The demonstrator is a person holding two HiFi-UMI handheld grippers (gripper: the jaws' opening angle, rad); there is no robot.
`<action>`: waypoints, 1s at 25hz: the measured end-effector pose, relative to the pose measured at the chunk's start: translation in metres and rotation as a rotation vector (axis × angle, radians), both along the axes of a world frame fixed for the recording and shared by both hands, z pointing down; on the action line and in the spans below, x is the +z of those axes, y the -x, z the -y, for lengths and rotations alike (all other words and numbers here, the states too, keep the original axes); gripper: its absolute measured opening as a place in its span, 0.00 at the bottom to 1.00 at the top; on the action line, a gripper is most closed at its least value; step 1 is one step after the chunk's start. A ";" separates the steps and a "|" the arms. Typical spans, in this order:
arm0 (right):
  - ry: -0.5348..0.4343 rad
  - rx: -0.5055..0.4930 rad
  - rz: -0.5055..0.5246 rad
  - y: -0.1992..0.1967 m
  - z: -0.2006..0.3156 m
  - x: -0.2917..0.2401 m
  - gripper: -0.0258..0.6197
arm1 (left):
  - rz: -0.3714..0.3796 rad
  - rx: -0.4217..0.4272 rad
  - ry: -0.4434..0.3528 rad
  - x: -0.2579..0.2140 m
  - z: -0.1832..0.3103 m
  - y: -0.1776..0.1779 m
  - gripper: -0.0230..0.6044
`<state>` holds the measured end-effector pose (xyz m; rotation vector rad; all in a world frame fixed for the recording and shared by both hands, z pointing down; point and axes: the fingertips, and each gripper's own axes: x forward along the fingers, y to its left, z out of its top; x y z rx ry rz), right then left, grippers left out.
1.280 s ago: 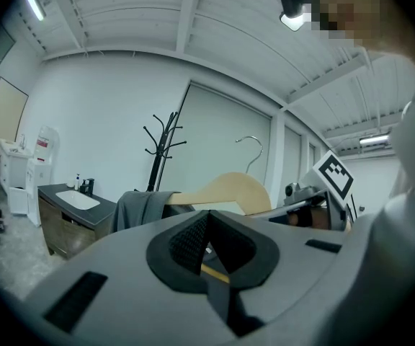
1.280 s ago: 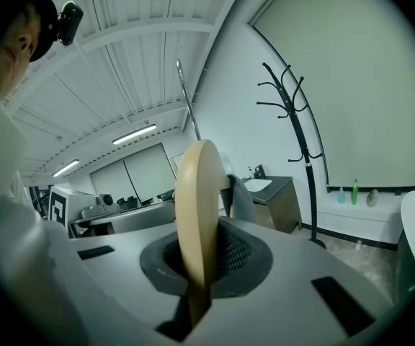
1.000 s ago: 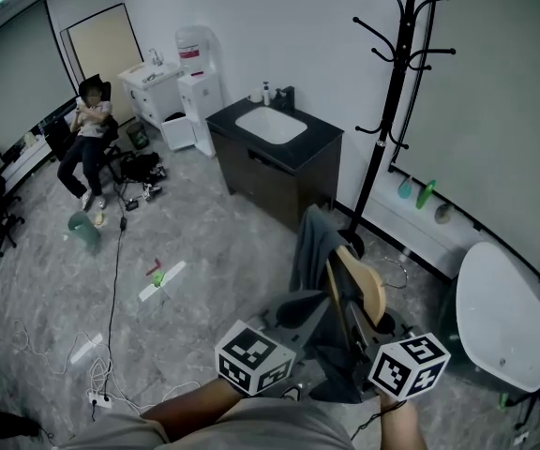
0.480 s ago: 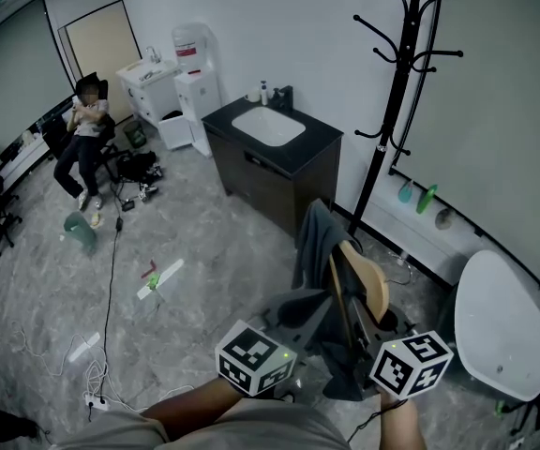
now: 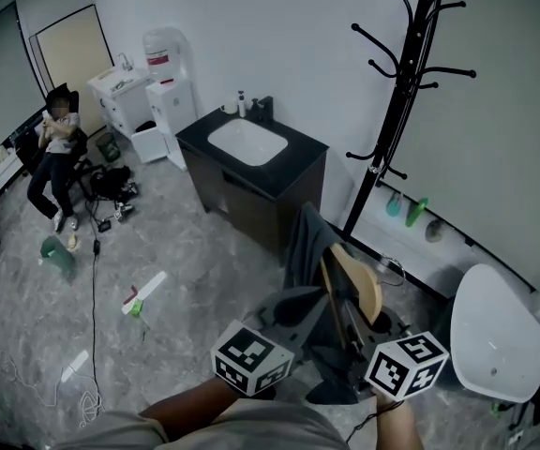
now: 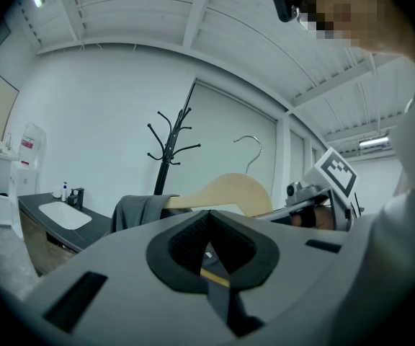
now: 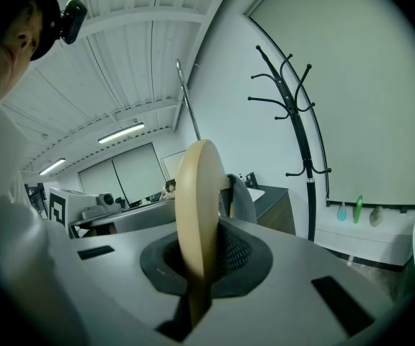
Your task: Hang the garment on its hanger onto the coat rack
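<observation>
The right gripper (image 7: 197,262) is clenched on the wooden hanger (image 7: 195,193), which stands edge-on between its jaws with the wire hook (image 7: 187,99) rising above it. A grey garment (image 5: 304,244) drapes over the hanger's far arm, the end nearer the black coat rack (image 5: 403,101), and hangs down from there. Hanger and garment are held low in front of the person, near the foot of the coat rack but apart from it. The left gripper (image 6: 211,247) sits beside the right one, on the side away from the coat rack, with its jaws pressed together. A thin tan sliver (image 6: 215,275) shows in their seam, too small to identify. Just left of the coat rack stands a dark sink cabinet (image 5: 251,190), and well beyond that a seated person (image 5: 52,148).
</observation>
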<state>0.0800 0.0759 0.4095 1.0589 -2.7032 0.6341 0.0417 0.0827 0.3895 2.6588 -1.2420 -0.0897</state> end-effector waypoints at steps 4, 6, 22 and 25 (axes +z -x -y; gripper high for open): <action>-0.018 0.025 -0.002 0.025 0.048 -0.008 0.07 | -0.002 0.027 -0.016 -0.005 0.046 0.026 0.04; -0.027 0.035 -0.003 0.035 0.069 -0.012 0.07 | -0.006 0.035 -0.021 -0.006 0.066 0.037 0.04; -0.018 0.051 -0.007 0.066 0.230 -0.029 0.07 | -0.004 0.028 -0.027 -0.008 0.210 0.068 0.04; -0.022 0.047 -0.018 0.065 0.262 -0.035 0.07 | 0.000 0.023 -0.045 -0.017 0.244 0.067 0.04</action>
